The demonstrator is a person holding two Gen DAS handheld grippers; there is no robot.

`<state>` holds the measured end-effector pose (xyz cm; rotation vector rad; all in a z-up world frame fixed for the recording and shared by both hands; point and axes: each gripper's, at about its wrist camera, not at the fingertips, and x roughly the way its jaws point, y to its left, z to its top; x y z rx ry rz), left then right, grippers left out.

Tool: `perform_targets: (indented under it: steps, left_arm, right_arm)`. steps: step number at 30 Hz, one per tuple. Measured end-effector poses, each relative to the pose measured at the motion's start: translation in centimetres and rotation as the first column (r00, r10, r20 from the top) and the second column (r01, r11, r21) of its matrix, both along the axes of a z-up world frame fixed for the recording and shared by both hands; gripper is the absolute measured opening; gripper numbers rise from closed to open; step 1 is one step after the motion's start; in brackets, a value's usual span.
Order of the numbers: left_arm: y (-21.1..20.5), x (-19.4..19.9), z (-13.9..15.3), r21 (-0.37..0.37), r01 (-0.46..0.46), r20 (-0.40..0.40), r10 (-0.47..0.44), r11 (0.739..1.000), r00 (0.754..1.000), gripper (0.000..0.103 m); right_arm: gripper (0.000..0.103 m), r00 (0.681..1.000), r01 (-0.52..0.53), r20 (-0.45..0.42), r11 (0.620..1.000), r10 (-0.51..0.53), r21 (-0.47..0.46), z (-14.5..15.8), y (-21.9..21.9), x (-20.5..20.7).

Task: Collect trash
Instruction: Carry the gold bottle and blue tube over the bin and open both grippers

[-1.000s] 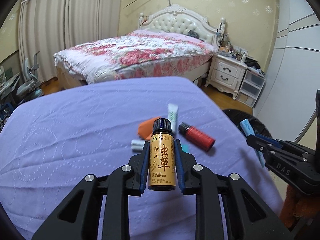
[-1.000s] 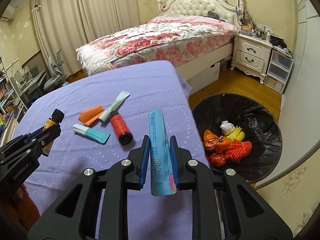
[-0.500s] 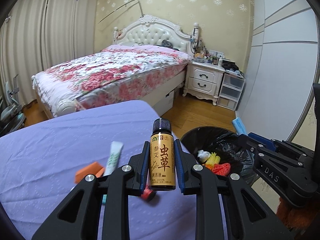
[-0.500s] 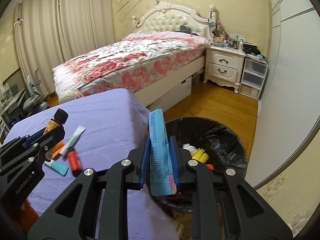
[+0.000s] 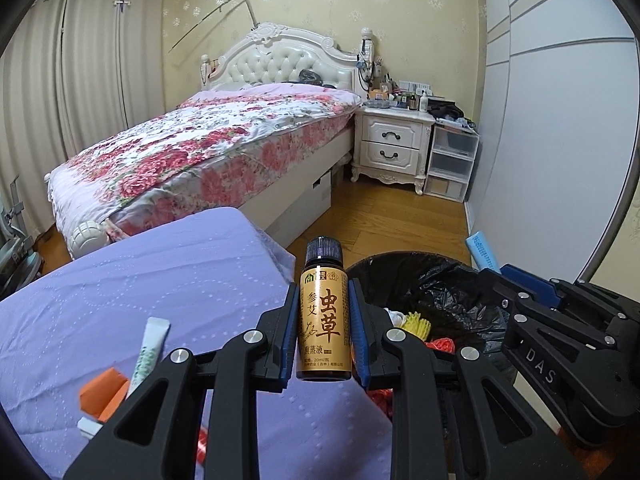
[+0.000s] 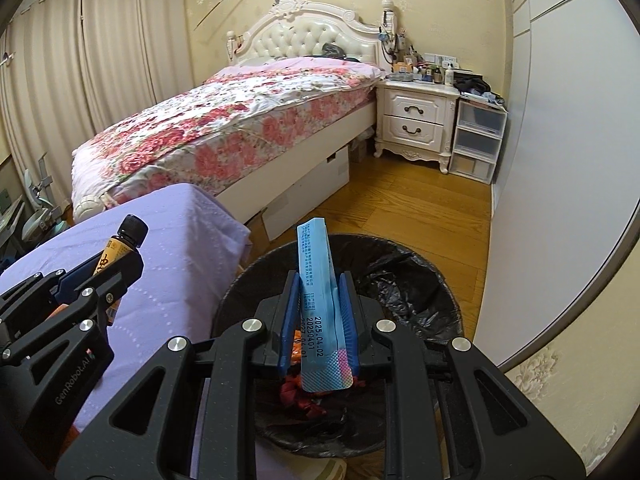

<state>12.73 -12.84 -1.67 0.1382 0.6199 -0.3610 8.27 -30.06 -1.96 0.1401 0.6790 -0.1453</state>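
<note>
Your left gripper (image 5: pixel 324 320) clamped the amber bottle (image 5: pixel 325 324); your right gripper (image 6: pixel 318 320) gripped the blue sachet (image 6: pixel 320 300) above the bin (image 6: pixel 420 280).

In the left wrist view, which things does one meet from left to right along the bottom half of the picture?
Orange folded paper piece → white-and-green tube → amber glass bottle with gold label, clamped in the left gripper → black-lined trash bin → light blue flat sachet, held by the right gripper.

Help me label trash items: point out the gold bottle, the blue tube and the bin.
gold bottle (image 5: pixel 325 328), left wrist view, on its label.
blue tube (image 6: pixel 320 280), right wrist view, mid-body.
bin (image 6: pixel 420 276), right wrist view, liner at far rim.
</note>
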Motion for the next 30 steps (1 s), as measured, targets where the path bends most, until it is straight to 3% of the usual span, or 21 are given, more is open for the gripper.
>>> perform_targets:
  steps: [22,23,26,28,30]
  left_arm:
    - [-4.0,3.4,-2.8,0.07,0.023,-0.073,-0.018,0.997,0.997,0.025]
    - [-4.1,3.5,-2.8,0.072,0.024,-0.08,-0.018,0.997,0.997,0.026]
    - [-4.0,3.5,-2.8,0.067,0.02,-0.081,-0.015,0.998,0.997,0.045]
    - [-3.9,3.3,-2.7,0.066,0.019,-0.074,-0.014,0.998,0.997,0.05]
    - [-4.0,3.3,-2.8,0.068,0.018,-0.072,-0.013,0.998,0.997,0.055]
  right_arm:
    - [0.022,0.997,0.061,-0.04,0.998,-0.06,0.033,-2.7,-3.5,2.2]
    - [0.022,0.997,0.064,-0.04,0.997,-0.063,0.033,-2.8,-3.5,2.2]
    - [0.024,0.997,0.068,-0.047,0.997,-0.066,0.037,-3.0,-3.6,2.3]
    - [0.033,0.997,0.07,-0.045,0.997,-0.069,0.033,-3.0,-3.6,2.2]
    - [0.035,0.997,0.072,-0.043,0.997,-0.07,0.03,-3.0,-3.5,2.2]
